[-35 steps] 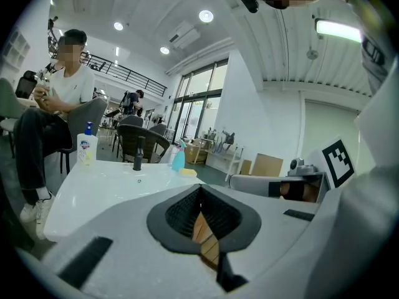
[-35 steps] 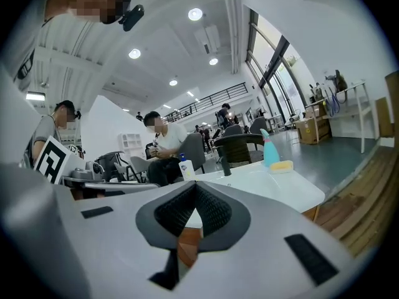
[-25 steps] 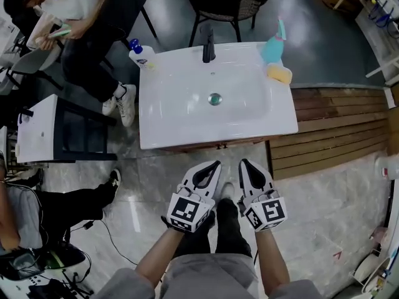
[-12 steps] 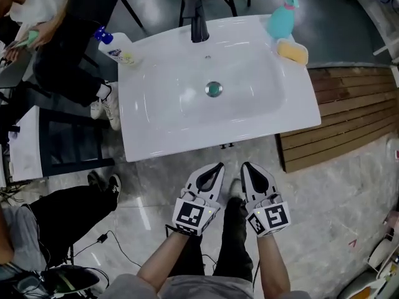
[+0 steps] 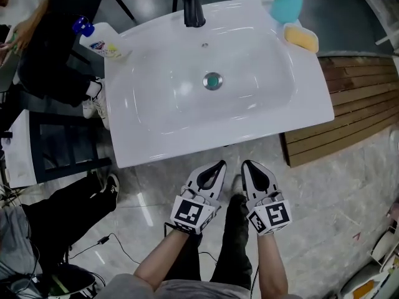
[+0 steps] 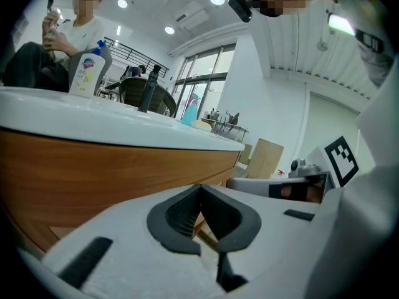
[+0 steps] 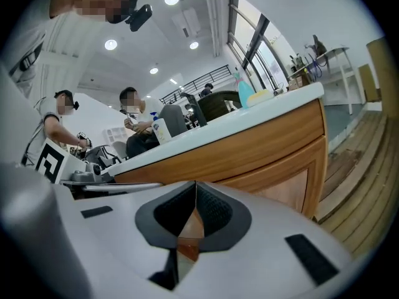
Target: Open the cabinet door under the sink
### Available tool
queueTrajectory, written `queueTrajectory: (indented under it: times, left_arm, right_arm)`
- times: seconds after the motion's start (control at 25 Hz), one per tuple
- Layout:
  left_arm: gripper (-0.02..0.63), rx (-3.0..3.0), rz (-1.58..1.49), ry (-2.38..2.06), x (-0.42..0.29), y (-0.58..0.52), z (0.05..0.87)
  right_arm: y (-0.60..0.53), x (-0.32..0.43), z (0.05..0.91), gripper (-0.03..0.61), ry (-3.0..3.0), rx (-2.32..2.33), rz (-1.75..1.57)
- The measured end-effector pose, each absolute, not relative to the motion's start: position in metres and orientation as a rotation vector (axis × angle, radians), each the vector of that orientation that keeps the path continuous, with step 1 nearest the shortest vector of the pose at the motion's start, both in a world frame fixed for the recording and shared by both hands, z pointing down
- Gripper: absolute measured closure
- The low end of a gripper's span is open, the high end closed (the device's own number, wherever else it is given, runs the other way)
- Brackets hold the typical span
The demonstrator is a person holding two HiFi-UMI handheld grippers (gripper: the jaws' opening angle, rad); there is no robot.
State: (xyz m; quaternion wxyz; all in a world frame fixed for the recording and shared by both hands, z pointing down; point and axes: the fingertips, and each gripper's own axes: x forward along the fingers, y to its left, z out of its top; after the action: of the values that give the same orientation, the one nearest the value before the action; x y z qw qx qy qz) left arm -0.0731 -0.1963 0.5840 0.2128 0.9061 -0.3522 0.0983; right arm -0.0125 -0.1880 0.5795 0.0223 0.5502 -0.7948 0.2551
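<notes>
Near edge: the white sink [image 5: 156, 148] ends in a straight near rim. The left gripper [image 5: 219, 165] and right gripper [image 5: 245, 164] sit just short of it, over the marble floor [image 5: 324, 198].
Left fingers: pointing at the rim, pressed together at the tips, nothing between them.
Right fingers: just beside the left pair with a narrow gap between, also closed up and empty.
Cabinet [image 6: 112, 173]: tucked under the sink's overhang, so the head view barely catches it. The left gripper view has its brown wooden front right ahead.
Door: the right gripper view shows the framed cabinet door [image 7: 283, 182] below the top band, toward the cabinet's right end, with both grippers clear of it.
Room on the right: wooden decking [image 5: 355, 117] runs up beside the sink, with open floor on its near side.
Room on the left: tighter here. A dark frame [image 5: 62, 145] stands close to the sink's left edge, and a seated person's leg [image 5: 56, 198] stretches across the floor near it.
Bowl: bare white, with a round drain [image 5: 212, 80] in the middle and a black faucet [image 5: 192, 8] at the far rim.
Far left corner: a white bottle [image 5: 100, 42] with a blue cap.
Far right corner: a teal spray bottle [image 5: 288, 2], and a yellow sponge [image 5: 301, 37] on its near side.
Writing: the white bottle's label has blue and yellow print, too small to read. Each gripper's cube shows black-and-white square markers.
</notes>
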Motion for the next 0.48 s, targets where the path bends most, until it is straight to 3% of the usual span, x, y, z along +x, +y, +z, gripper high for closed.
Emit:
queueTrajectory:
  times: [0.28,0.48]
  left_arm:
    - [0.606,2.518,0.292,-0.974,-0.075,-0.207,0.621]
    - [0.606,2.519,0.326,-0.97,-0.077,-0.209,0.65]
  right_arm:
    - [-0.199,-0.013,0.636,0.563,-2.424,1.669,0.88]
    - [-0.204,-0.014,0.681,0.514,-2.394,1.644,0.948]
